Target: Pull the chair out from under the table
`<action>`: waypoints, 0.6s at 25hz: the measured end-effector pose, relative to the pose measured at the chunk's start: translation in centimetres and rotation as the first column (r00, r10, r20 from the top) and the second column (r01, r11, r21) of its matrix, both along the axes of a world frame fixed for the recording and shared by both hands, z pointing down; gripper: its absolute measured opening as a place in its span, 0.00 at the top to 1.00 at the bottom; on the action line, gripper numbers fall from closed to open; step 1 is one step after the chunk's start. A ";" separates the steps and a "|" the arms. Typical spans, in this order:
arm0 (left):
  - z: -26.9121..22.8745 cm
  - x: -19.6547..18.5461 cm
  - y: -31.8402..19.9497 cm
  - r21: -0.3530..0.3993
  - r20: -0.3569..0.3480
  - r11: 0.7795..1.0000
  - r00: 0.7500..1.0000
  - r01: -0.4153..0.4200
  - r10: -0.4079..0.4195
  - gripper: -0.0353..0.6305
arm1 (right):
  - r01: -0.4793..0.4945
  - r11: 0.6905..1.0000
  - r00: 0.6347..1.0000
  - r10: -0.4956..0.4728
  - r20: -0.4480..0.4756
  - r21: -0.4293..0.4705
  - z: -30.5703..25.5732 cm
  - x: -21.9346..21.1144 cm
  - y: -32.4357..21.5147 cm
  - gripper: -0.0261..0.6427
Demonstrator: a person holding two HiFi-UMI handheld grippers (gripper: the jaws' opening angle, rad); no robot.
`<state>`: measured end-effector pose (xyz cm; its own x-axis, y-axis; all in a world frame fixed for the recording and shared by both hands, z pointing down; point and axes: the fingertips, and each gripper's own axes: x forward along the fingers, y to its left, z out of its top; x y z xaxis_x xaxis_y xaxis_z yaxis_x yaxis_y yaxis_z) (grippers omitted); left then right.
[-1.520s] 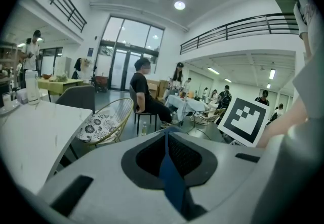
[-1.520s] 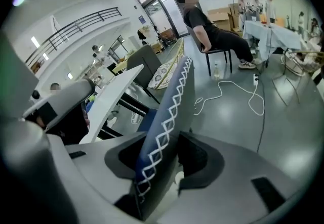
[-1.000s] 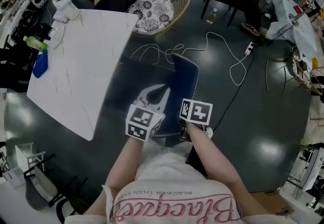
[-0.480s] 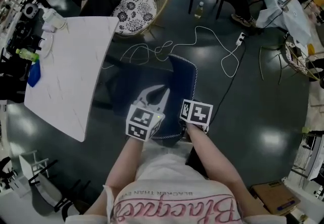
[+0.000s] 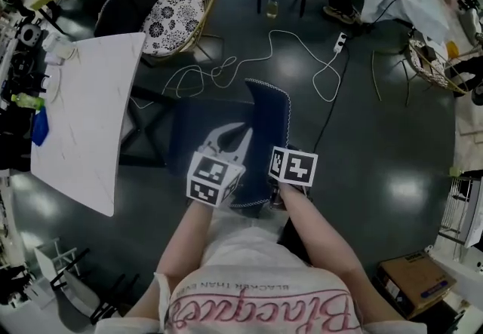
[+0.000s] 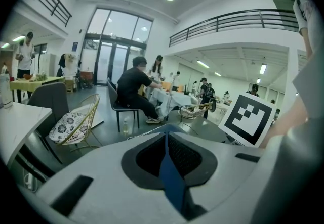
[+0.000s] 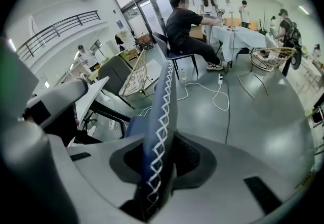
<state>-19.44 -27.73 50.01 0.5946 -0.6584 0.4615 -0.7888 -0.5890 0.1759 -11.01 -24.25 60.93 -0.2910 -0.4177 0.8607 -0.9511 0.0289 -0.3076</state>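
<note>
Left tongs (image 6: 169, 167) and right tongs (image 7: 157, 165), the right's jaws just closed further, pinch the stitched back of the navy padded chair (image 5: 269, 129), clear of the white marble-look counter (image 5: 83, 114); a dragging leg might wrench it loose.

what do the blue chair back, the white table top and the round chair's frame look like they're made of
The chair back looks like padded dark blue fabric or leatherette, matte, with white cross-stitching along its edge. The table top is smooth white with faint grey veins: marble or a marble-look slab. The round chair frame has thin pale-gold spokes, probably metal wire or rattan.
</note>
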 end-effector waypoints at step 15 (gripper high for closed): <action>1.8 11.0 0.7 -0.021 -0.026 0.994 0.994 -0.104 0.103 0.92 | -0.014 1.000 1.000 0.014 -0.015 -0.001 0.1 9.6 1.9 0.82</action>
